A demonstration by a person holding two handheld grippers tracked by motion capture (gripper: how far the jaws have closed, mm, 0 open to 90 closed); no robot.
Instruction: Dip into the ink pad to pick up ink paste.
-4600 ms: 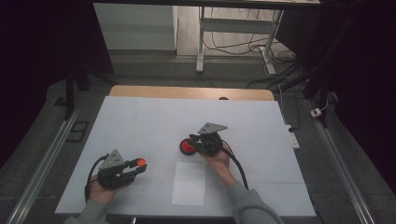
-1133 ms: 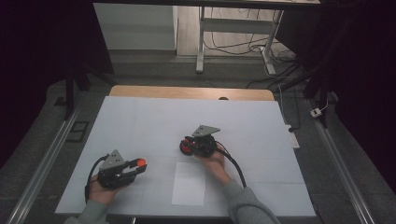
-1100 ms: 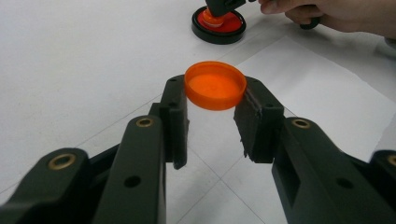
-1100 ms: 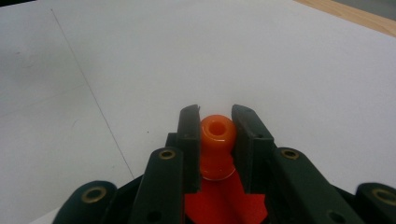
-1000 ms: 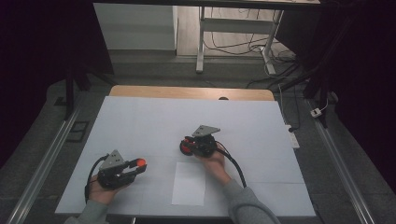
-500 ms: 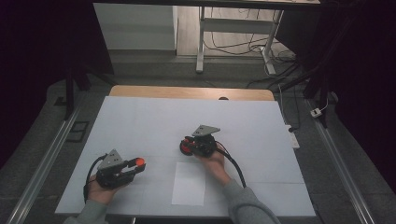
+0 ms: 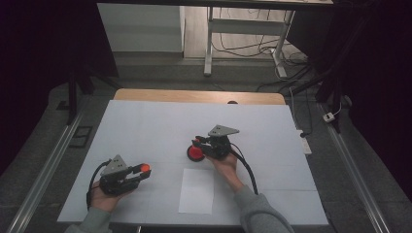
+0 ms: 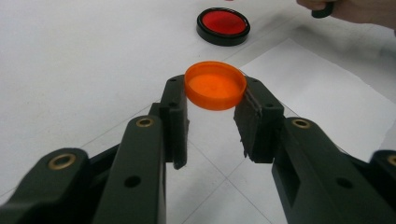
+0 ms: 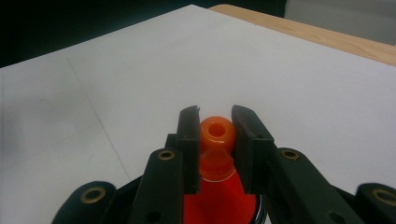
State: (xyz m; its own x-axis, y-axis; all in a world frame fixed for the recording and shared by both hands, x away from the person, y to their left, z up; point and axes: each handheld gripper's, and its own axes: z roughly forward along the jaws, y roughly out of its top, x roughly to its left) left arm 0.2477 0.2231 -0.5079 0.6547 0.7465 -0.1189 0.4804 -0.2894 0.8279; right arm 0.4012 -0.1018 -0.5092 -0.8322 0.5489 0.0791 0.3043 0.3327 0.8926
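My left gripper (image 7: 141, 170) lies near the table's front left, shut on a round orange cap (image 8: 215, 85) held by its rim between the pads (image 8: 258, 112). The cap (image 7: 144, 168) shows as an orange spot at the jaw tips in the high view. Near the table's middle, my right gripper (image 7: 198, 144) is shut on a small orange knob (image 9: 216, 132) with a round hole in its end. A red disc with a black rim (image 7: 195, 153) lies on the table just under those jaws. The disc (image 8: 223, 25) is flat and apart from the cap.
A white sheet of paper (image 7: 197, 191) lies at the front middle, between the two hands. The table top (image 7: 145, 126) is covered in white, with a wooden strip (image 7: 194, 96) along its far edge. Dark floor, rails and a desk frame with cables surround it.
Almost nothing differs: the right gripper has shifted very slightly over the red disc, and the left gripper with the orange cap has kept still.
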